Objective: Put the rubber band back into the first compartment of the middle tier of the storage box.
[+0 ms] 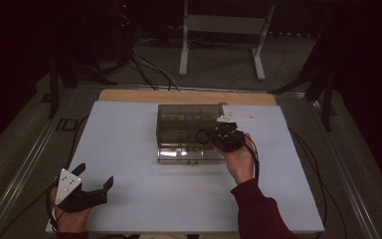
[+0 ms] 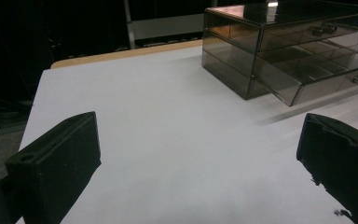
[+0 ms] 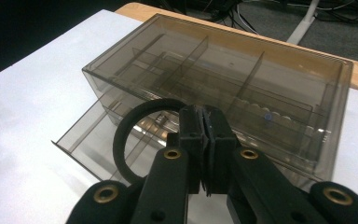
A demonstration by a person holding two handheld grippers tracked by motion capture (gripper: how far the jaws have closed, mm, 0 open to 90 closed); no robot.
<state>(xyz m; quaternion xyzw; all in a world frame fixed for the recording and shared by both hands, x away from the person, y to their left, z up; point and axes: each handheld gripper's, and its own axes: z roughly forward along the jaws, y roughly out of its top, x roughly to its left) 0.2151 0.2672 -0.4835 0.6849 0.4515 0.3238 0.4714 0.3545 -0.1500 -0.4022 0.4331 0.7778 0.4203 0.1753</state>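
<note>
The right claw (image 3: 204,140) is pinching a black ring (image 3: 126,135) above the open bottom drawer (image 3: 102,144) of the smoky drawer box (image 1: 189,132) at frame centre. The left claw (image 1: 93,183) is resting spread at lower left on the surface (image 1: 129,149).

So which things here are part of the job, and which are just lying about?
In the job:
- right claw, shut on black ring
- clear drawer box, bottom drawer pulled out

Not involved:
- left claw, open, apart from box
- white frame behind table

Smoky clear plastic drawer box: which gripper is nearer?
Right. The right gripper, holding a black ring, hangs over the smoky clear plastic drawer box's open bottom drawer; the left gripper sits open near the table's front-left corner.
</note>
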